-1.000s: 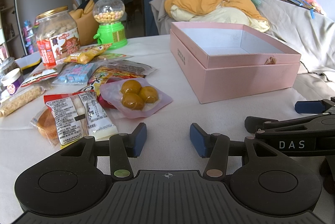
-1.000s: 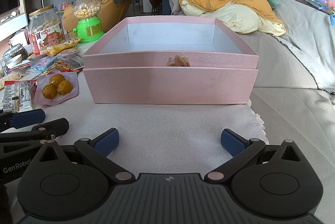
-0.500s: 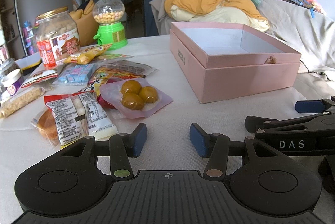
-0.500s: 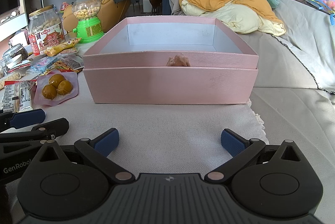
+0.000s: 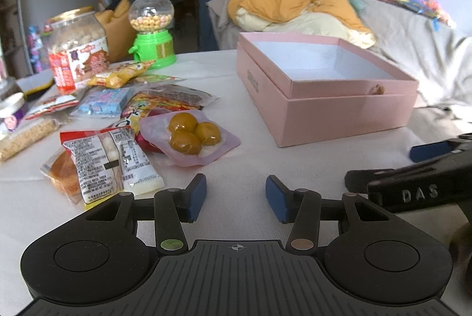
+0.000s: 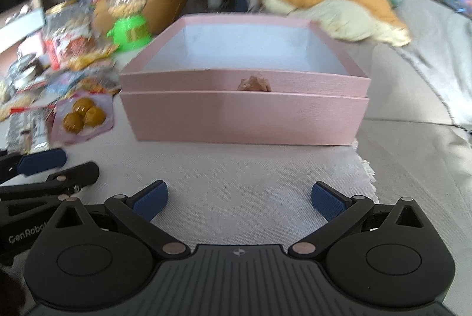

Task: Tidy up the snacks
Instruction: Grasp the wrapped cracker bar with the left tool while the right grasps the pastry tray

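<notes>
Two grippers in your hands: your left gripper (image 5: 235, 195) stands partly apart with its jaws closing and only bare cloth between them; your right gripper (image 6: 238, 200) is spread wide, holding nothing, "DAS" readable on its arm. One pink box (image 5: 348, 115), open, lies ahead of both on the white tablecloth (image 5: 250, 165). Snacks lie left of it: one clear pouch of three yellow balls (image 5: 190, 136), one printed white packet (image 5: 109, 165), one labelled jar (image 5: 77, 47), one green gumball dispenser (image 5: 153, 29). Label text unreadable.
</notes>
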`<state>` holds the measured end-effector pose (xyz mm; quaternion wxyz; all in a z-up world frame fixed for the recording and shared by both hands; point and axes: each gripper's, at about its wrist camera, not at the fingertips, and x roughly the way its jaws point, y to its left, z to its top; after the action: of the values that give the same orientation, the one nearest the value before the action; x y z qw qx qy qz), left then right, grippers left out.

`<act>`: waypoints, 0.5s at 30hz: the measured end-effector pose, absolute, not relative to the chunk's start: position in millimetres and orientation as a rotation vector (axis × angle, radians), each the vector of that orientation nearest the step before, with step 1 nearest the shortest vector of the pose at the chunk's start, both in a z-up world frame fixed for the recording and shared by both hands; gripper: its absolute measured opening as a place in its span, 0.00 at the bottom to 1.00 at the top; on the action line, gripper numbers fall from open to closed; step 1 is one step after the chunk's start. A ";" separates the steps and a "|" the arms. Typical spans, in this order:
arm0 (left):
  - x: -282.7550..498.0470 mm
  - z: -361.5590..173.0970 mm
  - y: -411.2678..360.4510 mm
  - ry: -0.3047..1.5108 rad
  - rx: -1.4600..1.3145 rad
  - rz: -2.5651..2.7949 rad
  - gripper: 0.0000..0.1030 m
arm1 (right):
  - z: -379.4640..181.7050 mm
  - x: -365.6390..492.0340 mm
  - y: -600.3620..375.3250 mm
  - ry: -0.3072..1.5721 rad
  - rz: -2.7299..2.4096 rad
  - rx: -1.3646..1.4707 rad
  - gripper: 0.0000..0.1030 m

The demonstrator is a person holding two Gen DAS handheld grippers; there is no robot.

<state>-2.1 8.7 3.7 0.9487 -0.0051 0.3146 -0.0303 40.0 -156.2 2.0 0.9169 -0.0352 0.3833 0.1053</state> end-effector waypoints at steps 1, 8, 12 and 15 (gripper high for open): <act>-3.8 6.4 15.0 0.641 -0.016 -0.087 0.50 | 4.4 43.6 -158.0 0.819 0.221 -0.065 1.00; -5.5 41.0 99.6 0.524 -0.010 0.006 0.50 | 9.3 49.1 -144.7 0.894 0.205 -0.101 1.00; 5.7 54.7 169.4 0.498 -0.001 0.078 0.50 | 17.1 48.9 -124.4 0.913 0.321 -0.095 1.00; 24.3 51.6 216.4 0.551 0.023 0.134 0.48 | 25.7 39.5 -103.3 0.874 0.411 -0.096 1.00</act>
<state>24.2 216.4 51.6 0.9600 0.0114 0.2718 0.0659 39.5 -103.3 25.7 0.8845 -0.0463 0.4200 0.1976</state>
